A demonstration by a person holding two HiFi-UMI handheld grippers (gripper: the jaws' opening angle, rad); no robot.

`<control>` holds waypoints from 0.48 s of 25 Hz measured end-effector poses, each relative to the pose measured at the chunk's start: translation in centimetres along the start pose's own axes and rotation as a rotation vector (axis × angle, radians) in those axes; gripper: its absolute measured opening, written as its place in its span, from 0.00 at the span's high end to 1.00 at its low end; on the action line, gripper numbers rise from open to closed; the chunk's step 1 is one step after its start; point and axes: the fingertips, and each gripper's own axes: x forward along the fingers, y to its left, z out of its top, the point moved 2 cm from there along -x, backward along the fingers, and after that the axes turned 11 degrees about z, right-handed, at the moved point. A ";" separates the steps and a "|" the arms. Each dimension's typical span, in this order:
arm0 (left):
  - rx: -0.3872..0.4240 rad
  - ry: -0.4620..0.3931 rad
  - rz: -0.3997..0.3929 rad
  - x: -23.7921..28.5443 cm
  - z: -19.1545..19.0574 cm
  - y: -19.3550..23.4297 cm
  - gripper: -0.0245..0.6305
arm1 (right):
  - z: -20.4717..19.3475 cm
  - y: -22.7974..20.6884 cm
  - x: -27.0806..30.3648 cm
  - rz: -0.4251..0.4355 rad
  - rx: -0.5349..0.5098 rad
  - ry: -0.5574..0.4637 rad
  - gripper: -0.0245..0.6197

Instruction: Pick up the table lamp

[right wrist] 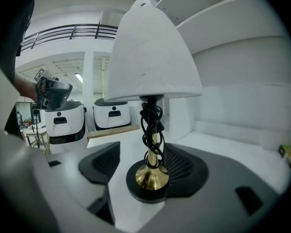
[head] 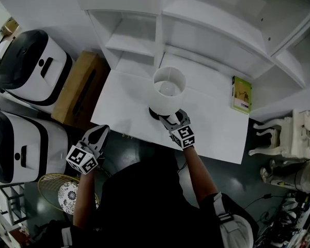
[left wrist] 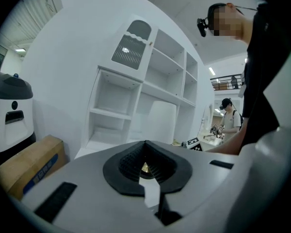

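Your left tongs (head: 99,132) hang clenched and empty just off the front-left corner of the surface (head: 217,128). Your right tongs (head: 171,121) are released, with a jaw on either side of the lamp's (right wrist: 153,81) brass stem, just above its black base; the pads are not pressing. The lamp stands upright near the front edge, its cord wound round the stem. Closing on the cord coils could let the stem slip, and the top-heavy shade might tip. Farther back lies a green booklet (head: 242,94); its print is unreadable.
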 end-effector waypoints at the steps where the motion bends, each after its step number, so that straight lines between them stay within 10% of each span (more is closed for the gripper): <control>1: 0.000 0.004 0.006 -0.2 -0.2 0.1 0.95 | -0.1 -0.2 0.4 0.000 -0.004 0.003 0.54; 12: -0.021 0.017 0.060 -1.1 -0.5 1.1 0.95 | 0.3 -2.2 3.8 -0.003 -0.025 -0.008 0.54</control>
